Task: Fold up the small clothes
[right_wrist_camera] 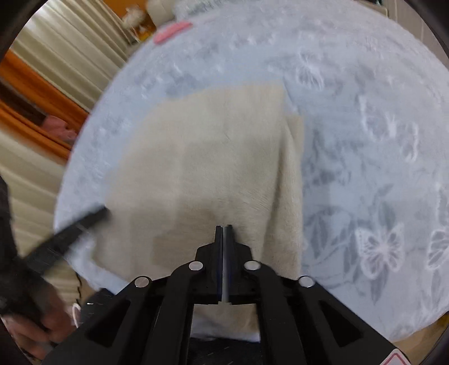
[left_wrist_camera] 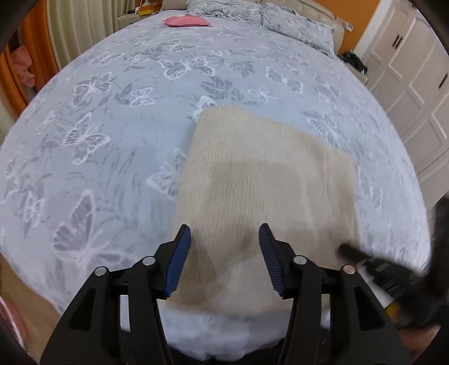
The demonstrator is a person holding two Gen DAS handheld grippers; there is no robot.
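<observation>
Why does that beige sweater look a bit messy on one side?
The folded beige sweater lies mostly flat on the butterfly bedspread, but along its right edge an under layer sticks out past the top one, so the edges do not line up. Nothing looks torn or spilled.

A folded cream knitted garment lies on the butterfly-print bedspread near its front edge. A pink folded cloth lies far behind it, with pillows to that cloth's right.
</observation>
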